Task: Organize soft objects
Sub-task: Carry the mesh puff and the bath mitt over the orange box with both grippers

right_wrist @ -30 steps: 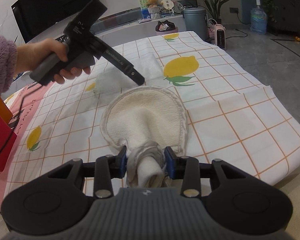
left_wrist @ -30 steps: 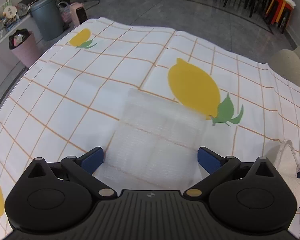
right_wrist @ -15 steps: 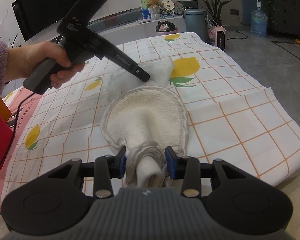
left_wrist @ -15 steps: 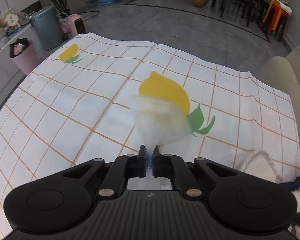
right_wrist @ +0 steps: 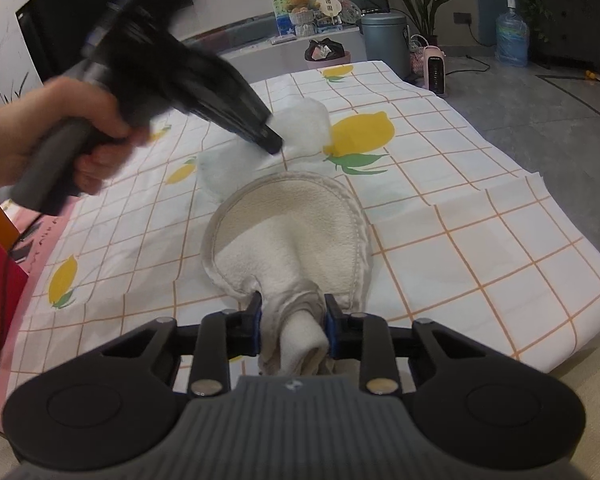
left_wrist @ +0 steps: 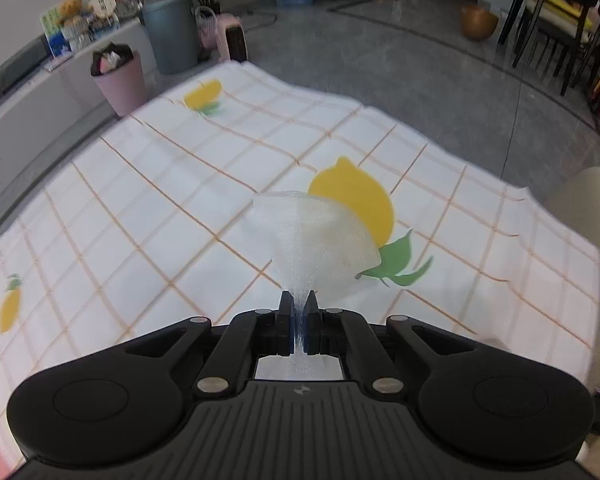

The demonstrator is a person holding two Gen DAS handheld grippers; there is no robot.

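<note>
The thin white foam sheet (left_wrist: 320, 236) is pinched at its near edge between the blue pads of the left gripper (left_wrist: 299, 314), whose jaws are pressed together on it. The sheet fans out from the pinch toward 12 o'clock and partly covers a printed lemon (left_wrist: 360, 200) on the tablecloth (left_wrist: 180, 200). In the right wrist view the same sheet (right_wrist: 304, 128) shows at 12 o'clock, beyond the black nose of the left gripper (right_wrist: 274, 145), which a hand (right_wrist: 60, 128) holds at 10 o'clock; that gripper is blurred there.

The cream mitt (right_wrist: 288, 236) lies flat on the tablecloth (right_wrist: 480, 248) in the middle of the right wrist view. Its bunched cuff sits between the pads of the right gripper (right_wrist: 293, 320), whose jaws are closing and press on the cuff from both sides.

Past the far edge of the table stand a pink bin (left_wrist: 120, 80) at 10 o'clock and a grey bin (left_wrist: 170, 32) at 11 o'clock in the left wrist view.
</note>
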